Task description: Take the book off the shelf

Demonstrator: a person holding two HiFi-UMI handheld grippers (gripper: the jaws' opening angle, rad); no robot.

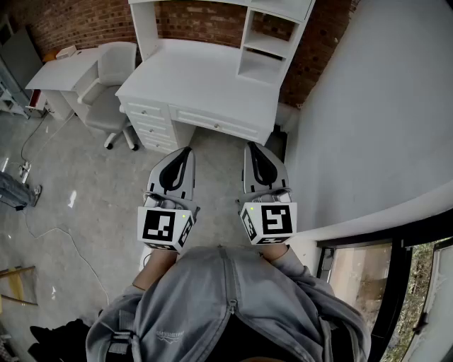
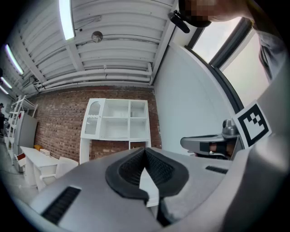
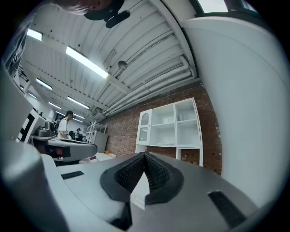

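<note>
Holding nothing in left tongs [image 1: 182,159] or right tongs [image 1: 256,155], both clenched, well apart from the far shelf [image 1: 265,46]. Cannot see the book there; might shove it deeper if arriving clenched.

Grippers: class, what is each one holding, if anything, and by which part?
Nothing is held: the left gripper and the right gripper are both shut and empty.

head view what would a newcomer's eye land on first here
The left gripper and right gripper, grey with black-and-white marker cubes, sit side by side low in the centre, jaws shut and empty. Ahead, a white desk with a shelf hutch stands against a red brick wall, a pale office chair to its left.
</note>
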